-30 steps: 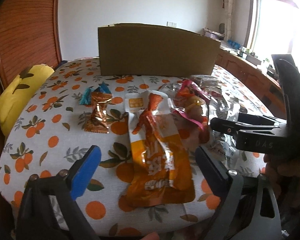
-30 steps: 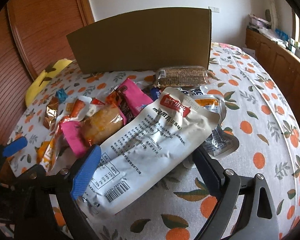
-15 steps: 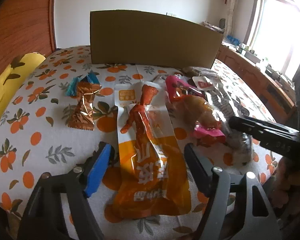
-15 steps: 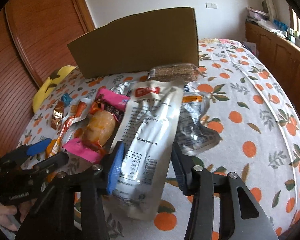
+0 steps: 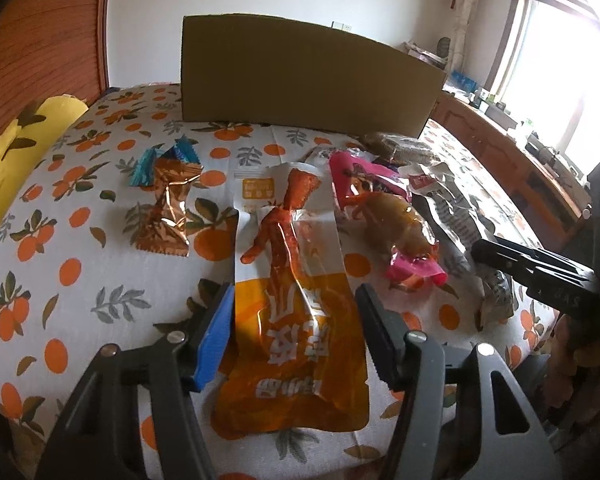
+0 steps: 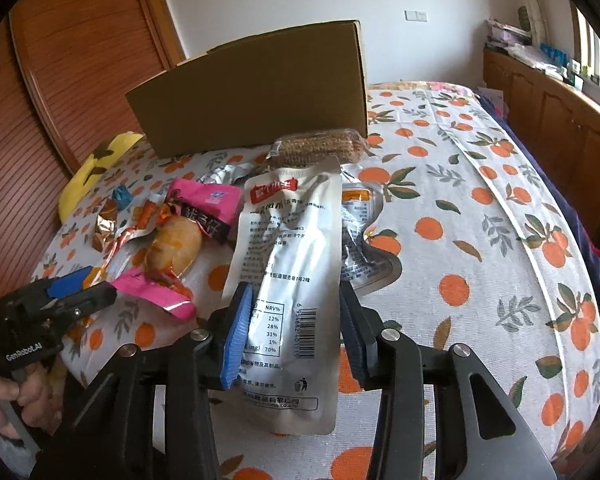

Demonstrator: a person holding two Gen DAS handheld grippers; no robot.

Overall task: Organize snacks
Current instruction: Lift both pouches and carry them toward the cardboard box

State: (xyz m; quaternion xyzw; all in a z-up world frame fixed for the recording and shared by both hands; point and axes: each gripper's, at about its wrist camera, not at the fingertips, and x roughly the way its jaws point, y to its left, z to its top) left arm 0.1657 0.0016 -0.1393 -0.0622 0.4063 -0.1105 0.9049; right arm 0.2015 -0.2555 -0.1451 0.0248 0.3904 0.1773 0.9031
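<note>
Left wrist view: the left hand-held gripper (image 5: 296,332) is closing around a flat orange plastic snack pouch (image 5: 296,320) lying lengthwise on the orange-patterned bed (image 5: 72,280), pads not yet touching. Right wrist view: the right hand-held gripper (image 6: 296,332) clamps a long silver foil pouch (image 6: 292,264) across its width, pointing toward the brown cardboard box (image 6: 256,88).

Left tool (image 5: 296,332) closing, right tool (image 6: 294,336) clamped
</note>
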